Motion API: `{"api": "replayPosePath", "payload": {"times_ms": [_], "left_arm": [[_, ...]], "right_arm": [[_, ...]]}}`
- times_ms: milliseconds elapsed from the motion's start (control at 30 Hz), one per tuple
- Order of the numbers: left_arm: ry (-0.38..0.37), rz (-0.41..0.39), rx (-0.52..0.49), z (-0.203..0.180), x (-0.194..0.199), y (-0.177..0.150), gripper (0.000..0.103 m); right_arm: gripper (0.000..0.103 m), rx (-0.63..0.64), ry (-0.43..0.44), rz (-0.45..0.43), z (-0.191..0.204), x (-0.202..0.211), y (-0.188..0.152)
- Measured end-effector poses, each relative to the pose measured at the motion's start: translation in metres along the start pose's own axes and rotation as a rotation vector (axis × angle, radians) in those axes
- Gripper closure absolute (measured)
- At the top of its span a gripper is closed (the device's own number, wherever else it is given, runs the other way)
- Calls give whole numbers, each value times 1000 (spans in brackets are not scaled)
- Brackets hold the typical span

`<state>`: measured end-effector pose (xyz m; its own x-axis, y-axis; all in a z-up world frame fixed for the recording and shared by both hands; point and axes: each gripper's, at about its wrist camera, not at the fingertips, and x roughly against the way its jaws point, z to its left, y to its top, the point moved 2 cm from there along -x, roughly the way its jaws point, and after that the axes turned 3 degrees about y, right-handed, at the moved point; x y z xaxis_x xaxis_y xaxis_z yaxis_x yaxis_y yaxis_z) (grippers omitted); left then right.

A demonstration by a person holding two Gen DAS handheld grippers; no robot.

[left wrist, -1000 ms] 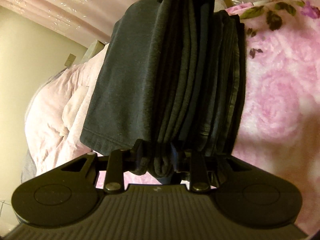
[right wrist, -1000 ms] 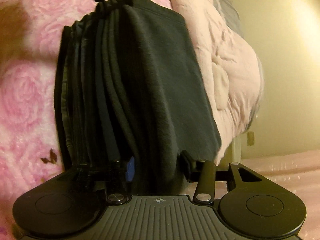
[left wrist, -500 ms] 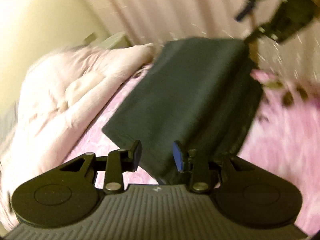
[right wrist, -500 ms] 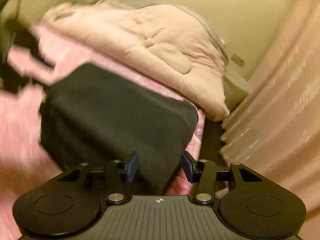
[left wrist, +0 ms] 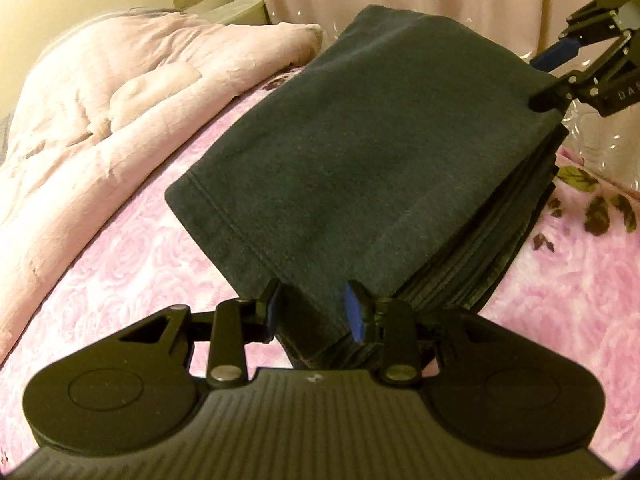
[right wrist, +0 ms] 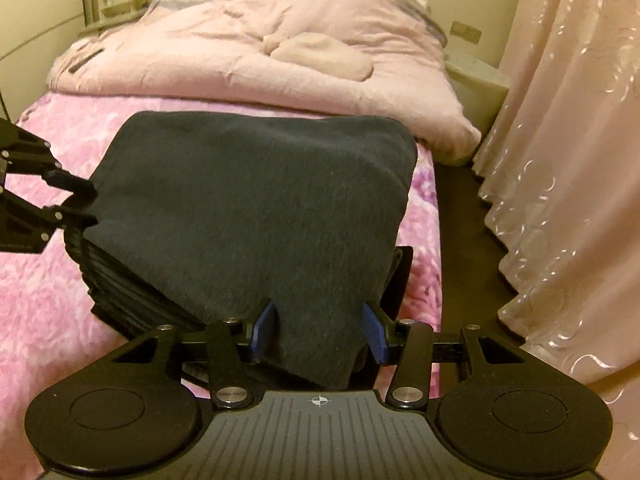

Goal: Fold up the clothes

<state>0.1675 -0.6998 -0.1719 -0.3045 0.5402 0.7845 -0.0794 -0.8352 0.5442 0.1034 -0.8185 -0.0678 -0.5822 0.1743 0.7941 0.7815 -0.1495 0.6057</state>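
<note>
Dark grey folded fleece garment (left wrist: 360, 152) lies stacked near the pink rose-patterned bed's (left wrist: 120, 280) curtain-side edge. Left hand-held gripper (left wrist: 314, 312) and right hand-held gripper (right wrist: 318, 332) both spread, astride its corners. Risk: snagging fingers could drag the layers askew.

Ahead of the right gripper (right wrist: 318, 330), a bed (right wrist: 60, 276) under a pink rose-patterned blanket (left wrist: 132, 280), reaching past both sides of the fingers. Directly on it, just in front of the fingers and stretching away from them, a thick stack of folded dark grey clothes (right wrist: 256, 208), edges layered on the left side. Farther ahead, beyond the stack and touching the blanket, a bunched pale pink quilt (right wrist: 256, 52); seen from the left gripper (left wrist: 314, 314), off to the left and ahead.
</note>
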Motion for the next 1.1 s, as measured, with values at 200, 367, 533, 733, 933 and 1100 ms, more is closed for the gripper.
{"api": "replayPosePath", "payload": {"times_ms": [200,367,533,733,933,1100], "left_arm": [[23,23,126,6,32,-14,57],[17,46,359,4,73,-49,31],[18,51,642,-13,115,-83,19],[-38,104,691,-41,153,-94,19],[-46,57,583,-55,185,-95,17],[-3,35,561,-56,213,-104,3]], "right_arm": [[27,-111,-20,-54,5,35,-22],[24,-288,14,-52,16,72,-55],[24,-383,23,-23,35,102,-76],[16,-480,18,6,59,138,-99],[1,-513,-67,-30,96,180,-97],[1,-528,-102,-52,126,206,-93]]}}
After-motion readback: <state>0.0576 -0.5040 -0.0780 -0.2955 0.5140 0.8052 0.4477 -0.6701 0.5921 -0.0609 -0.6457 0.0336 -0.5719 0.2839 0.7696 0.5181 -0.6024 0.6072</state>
